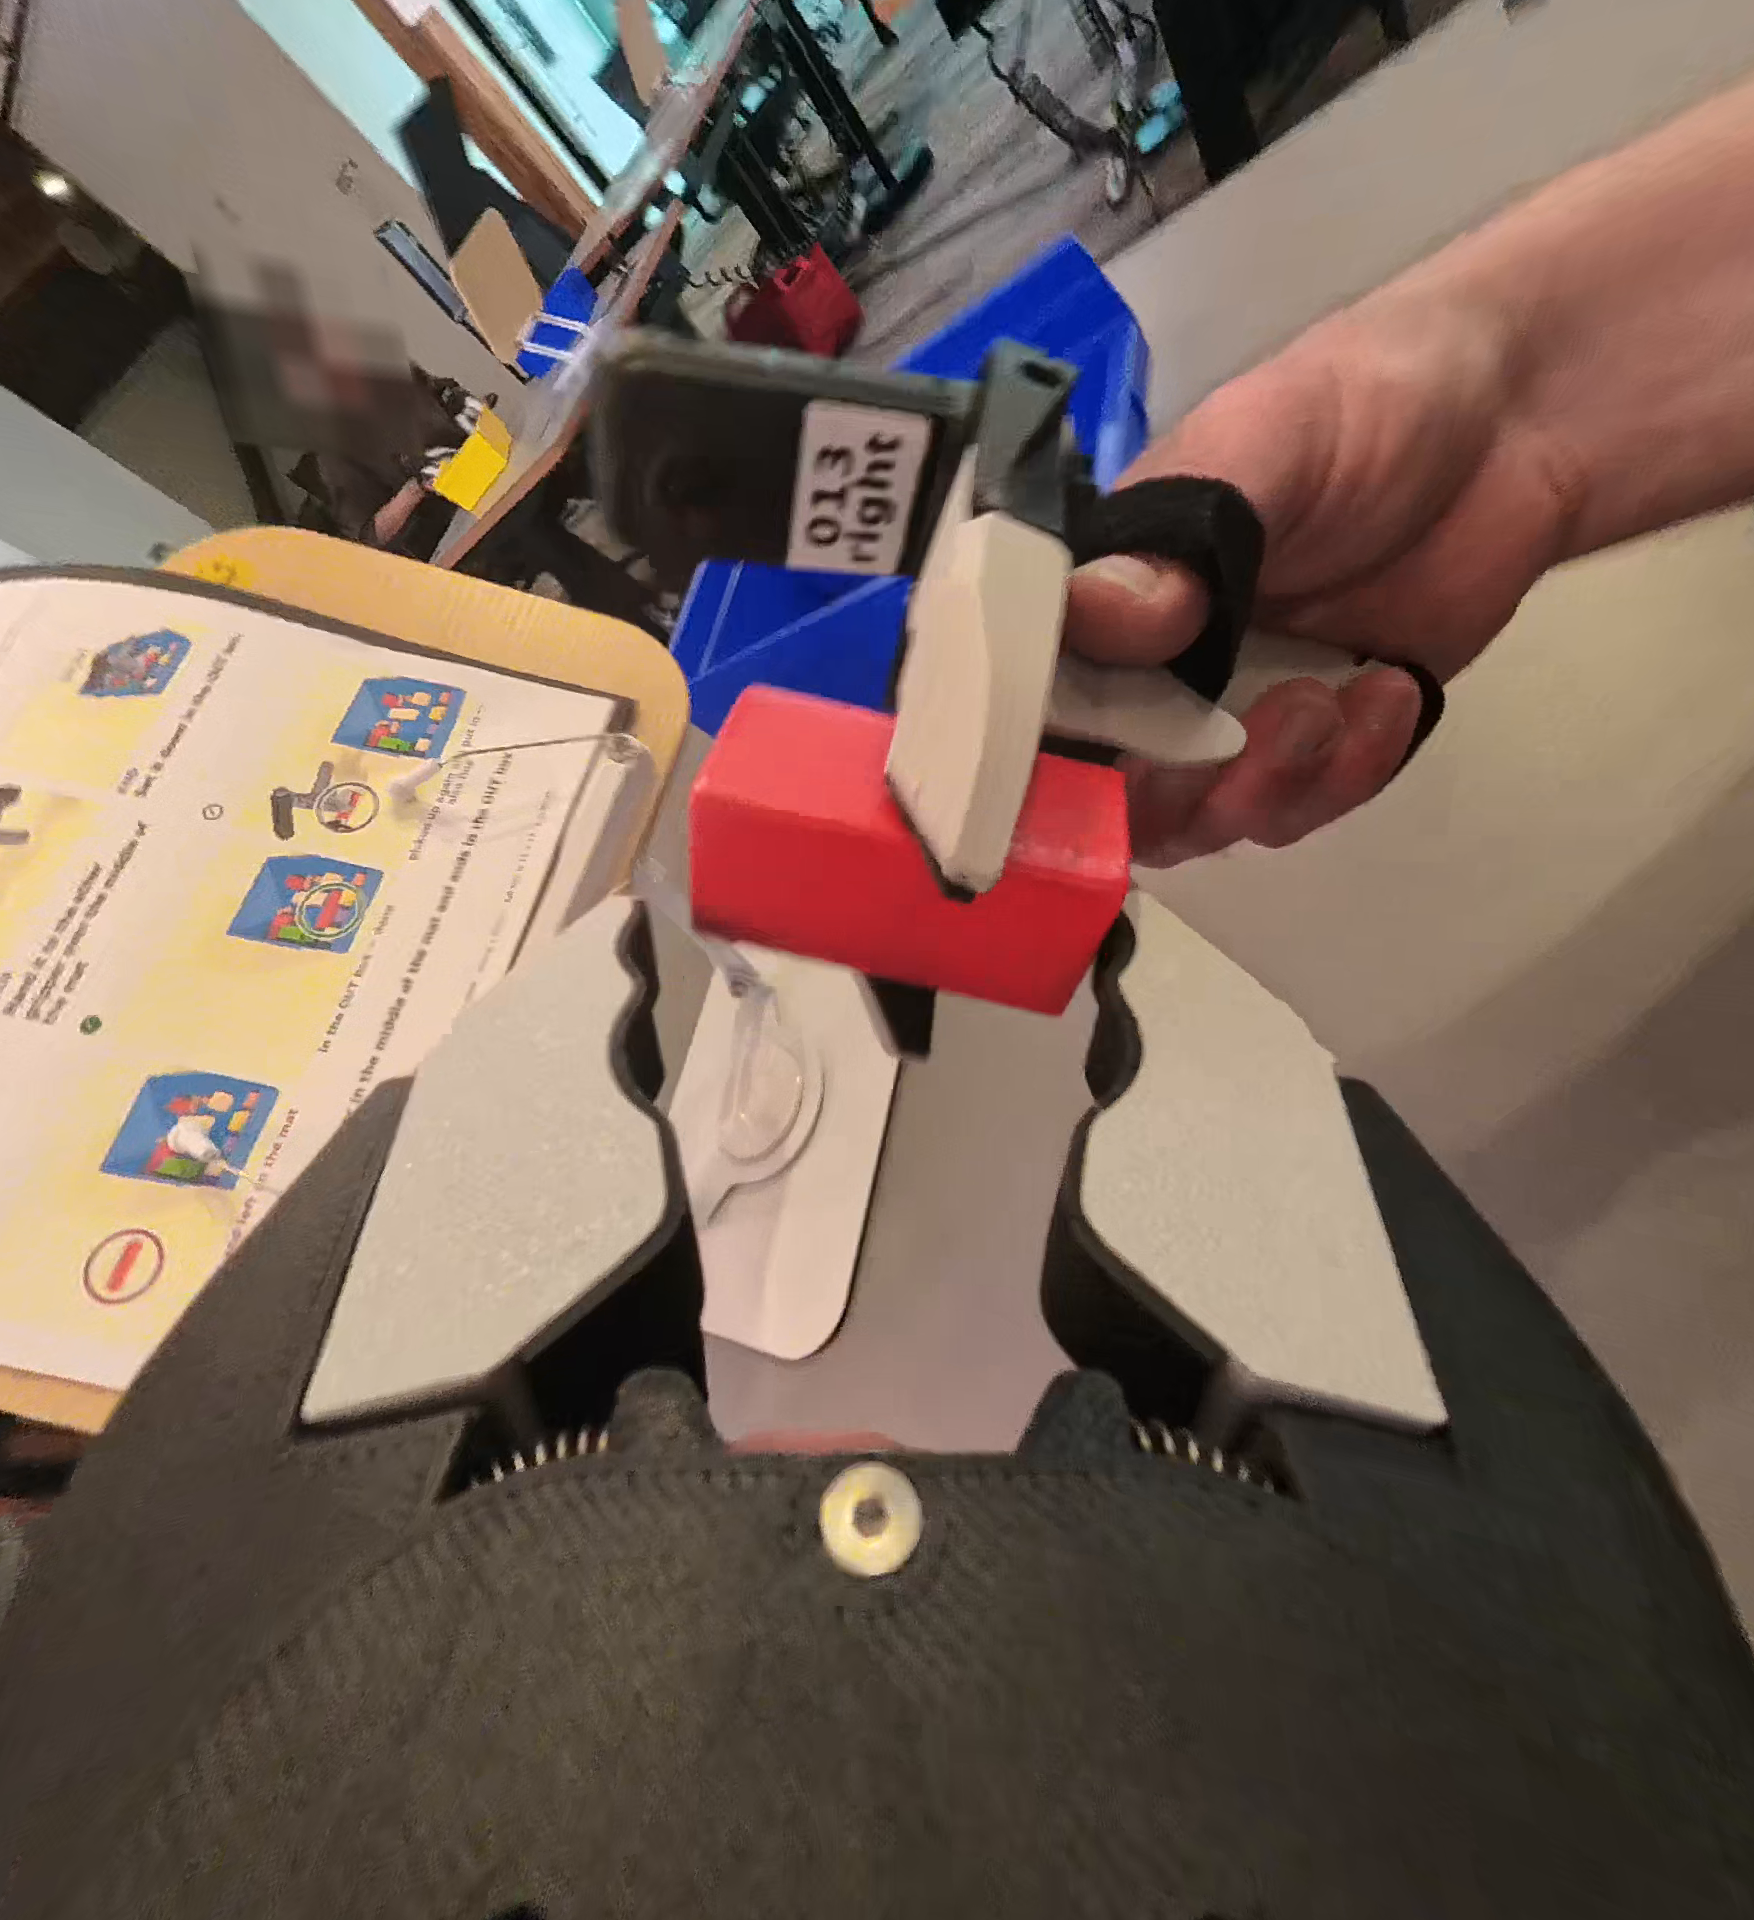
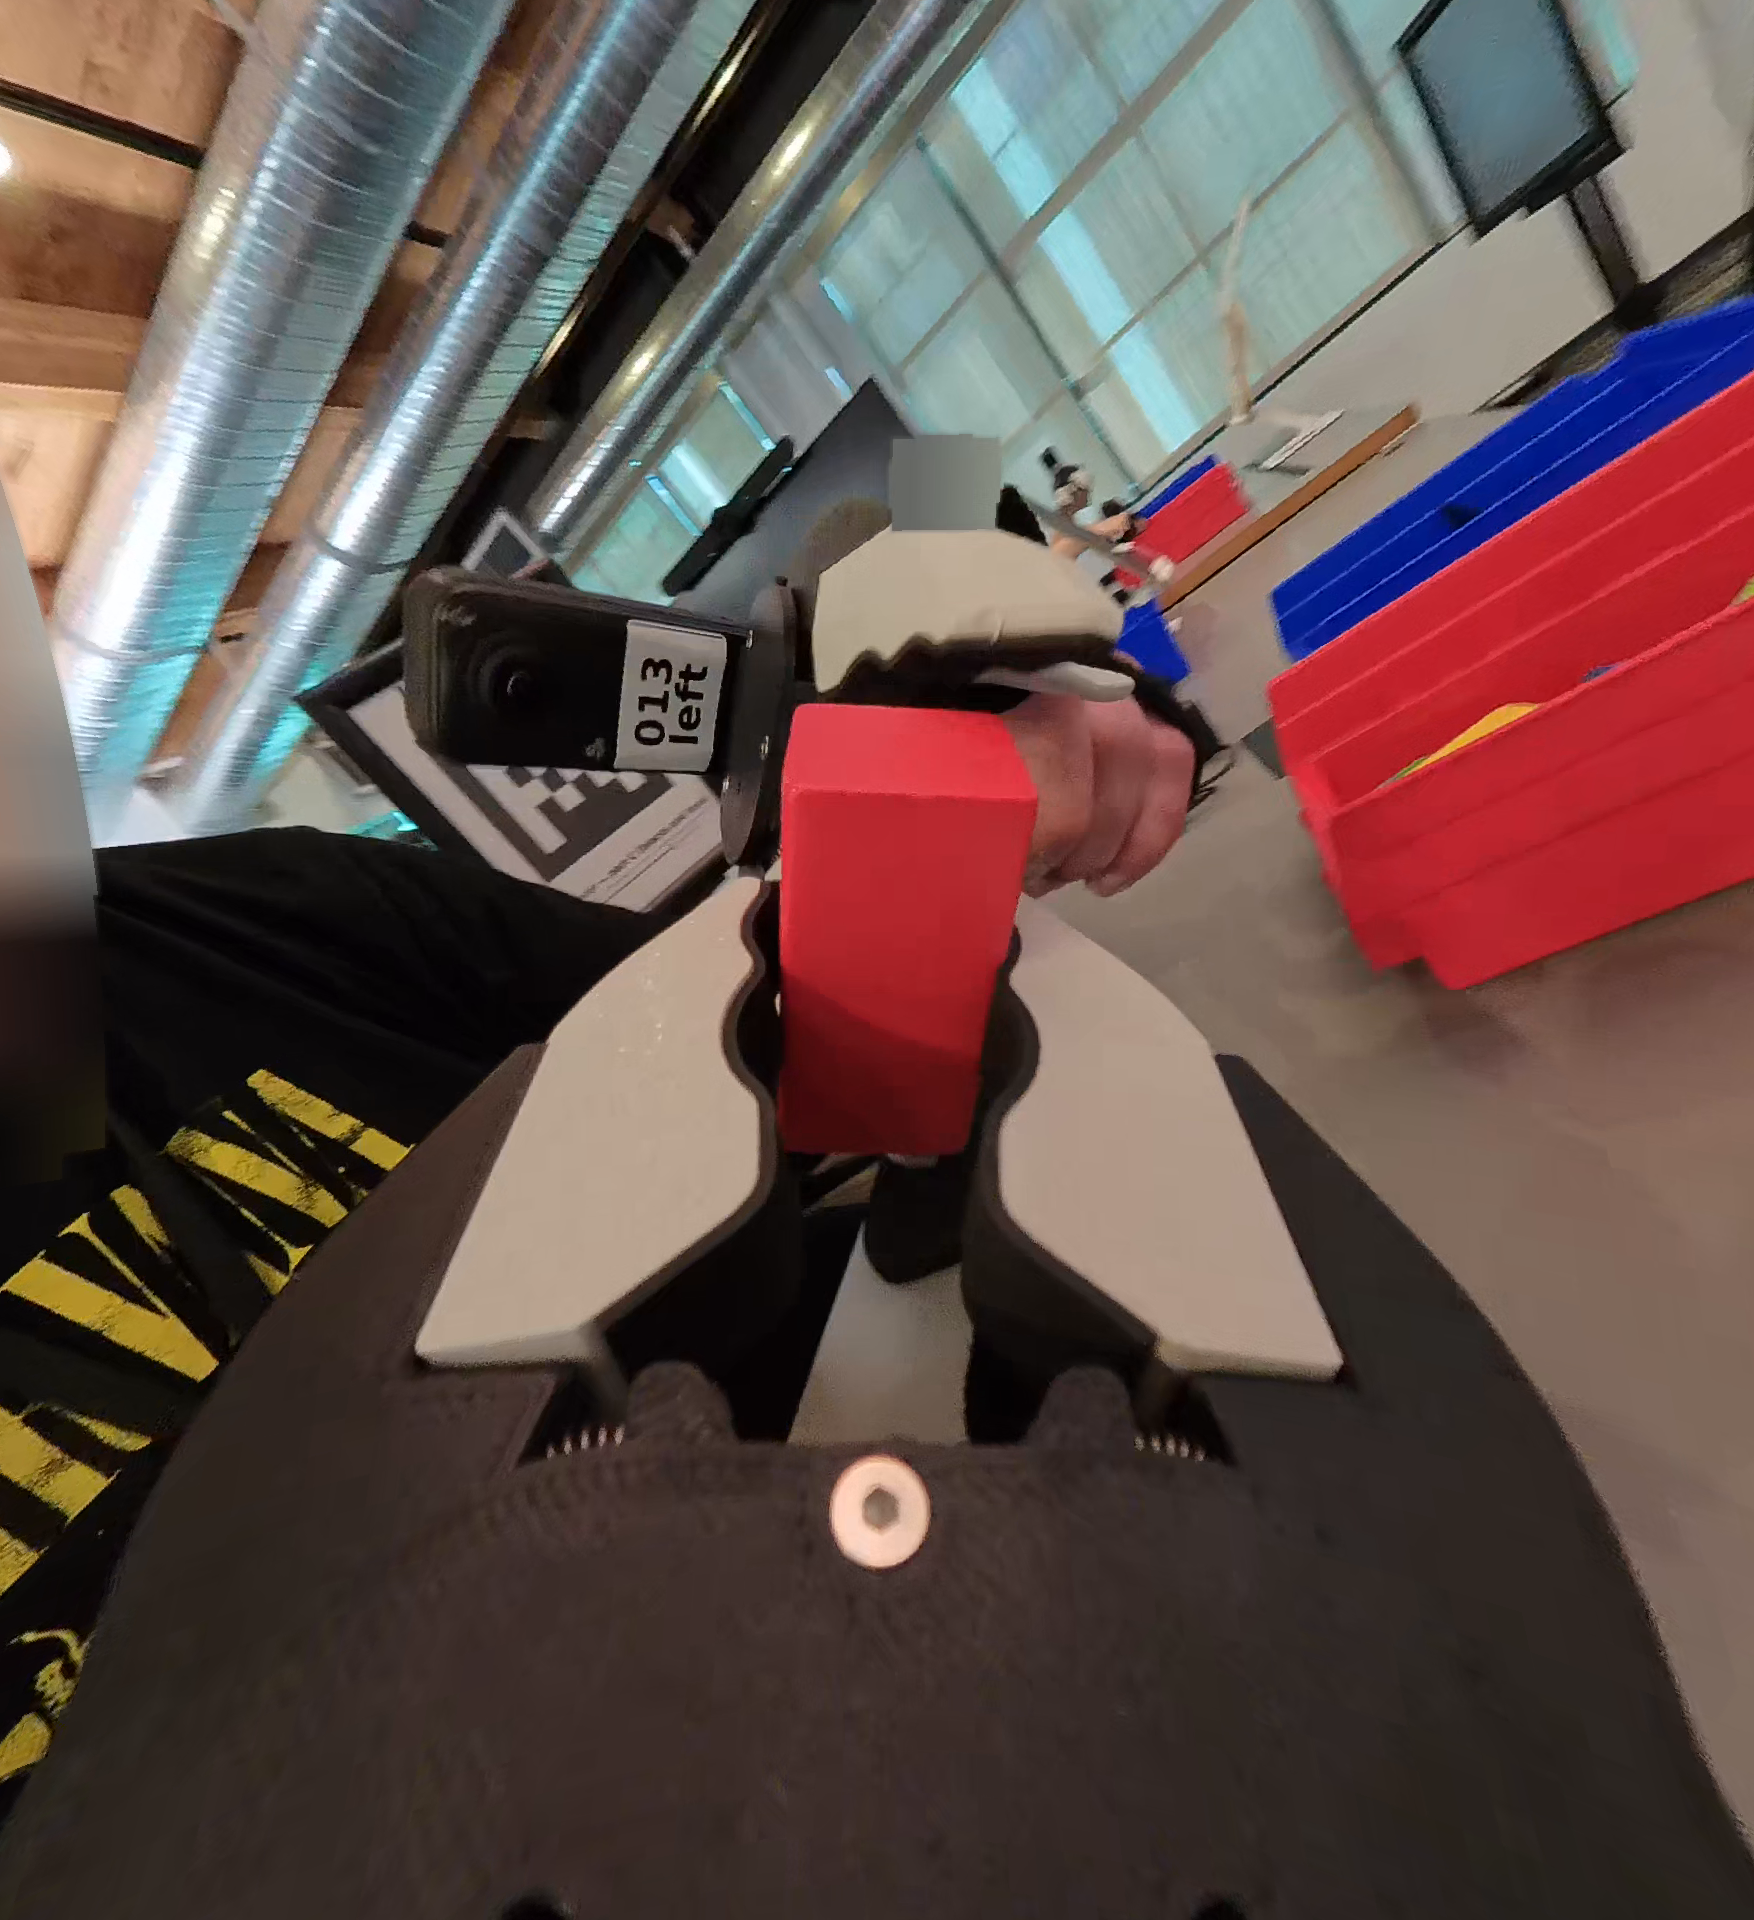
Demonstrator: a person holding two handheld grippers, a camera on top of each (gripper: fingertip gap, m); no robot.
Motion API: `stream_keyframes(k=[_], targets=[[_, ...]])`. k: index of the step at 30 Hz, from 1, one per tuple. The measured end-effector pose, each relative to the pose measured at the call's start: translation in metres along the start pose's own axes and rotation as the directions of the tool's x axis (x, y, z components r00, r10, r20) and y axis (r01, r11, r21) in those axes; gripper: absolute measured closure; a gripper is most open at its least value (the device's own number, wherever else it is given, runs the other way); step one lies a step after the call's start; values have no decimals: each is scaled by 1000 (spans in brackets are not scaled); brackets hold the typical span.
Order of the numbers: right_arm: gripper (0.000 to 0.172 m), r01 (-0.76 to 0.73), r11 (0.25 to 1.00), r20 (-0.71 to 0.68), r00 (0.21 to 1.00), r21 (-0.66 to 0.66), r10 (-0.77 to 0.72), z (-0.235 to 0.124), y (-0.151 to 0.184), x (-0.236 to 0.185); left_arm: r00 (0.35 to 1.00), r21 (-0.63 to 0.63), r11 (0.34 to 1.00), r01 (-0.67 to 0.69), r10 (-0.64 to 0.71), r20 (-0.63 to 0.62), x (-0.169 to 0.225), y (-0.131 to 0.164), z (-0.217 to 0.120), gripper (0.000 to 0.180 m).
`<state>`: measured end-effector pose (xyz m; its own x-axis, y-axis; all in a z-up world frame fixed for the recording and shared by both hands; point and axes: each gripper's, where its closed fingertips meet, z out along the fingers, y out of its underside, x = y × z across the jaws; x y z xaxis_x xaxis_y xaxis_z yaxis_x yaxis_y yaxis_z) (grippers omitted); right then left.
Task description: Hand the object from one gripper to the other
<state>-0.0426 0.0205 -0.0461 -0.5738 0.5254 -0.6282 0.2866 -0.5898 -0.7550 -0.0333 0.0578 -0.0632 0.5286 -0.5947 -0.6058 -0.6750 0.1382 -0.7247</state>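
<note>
A red rectangular block (image 1: 852,883) hangs in the air between both grippers. My right gripper (image 2: 878,987) is shut on it, and both pads press its long sides in the right wrist view. In the left wrist view the right gripper's white finger (image 1: 977,707) lies across the block's top, with its other finger under the block. My left gripper (image 1: 873,987) is open. The block's ends sit just at its fingertips, and a gap shows at the left pad (image 1: 634,987). In the right wrist view one left finger (image 2: 956,613) stands just above the block's (image 2: 894,914) far end.
A picture instruction sheet (image 1: 229,883) on a tan board stands at the left, with a clear stand (image 1: 759,1122) below the block. Blue bins (image 1: 1039,322) are behind. Stacked red bins (image 2: 1579,727) and blue bins (image 2: 1538,468) sit on the grey table (image 2: 1475,1195). A person's hand (image 1: 1424,520) holds the right gripper. The tips of both grippers are at nearly the same place.
</note>
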Motion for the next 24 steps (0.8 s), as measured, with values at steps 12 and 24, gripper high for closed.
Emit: stream_keyframes(k=[12,24], targets=[[138,47,974,-962,151,-223,-227,-325,-117,62,924,131,978,162,-197,329,-116,7,-40,147],[138,-479,875,-976,-145,-73,-161,-469,-48,201,867,186,955,232,-290,406,-152,43,-69,149]])
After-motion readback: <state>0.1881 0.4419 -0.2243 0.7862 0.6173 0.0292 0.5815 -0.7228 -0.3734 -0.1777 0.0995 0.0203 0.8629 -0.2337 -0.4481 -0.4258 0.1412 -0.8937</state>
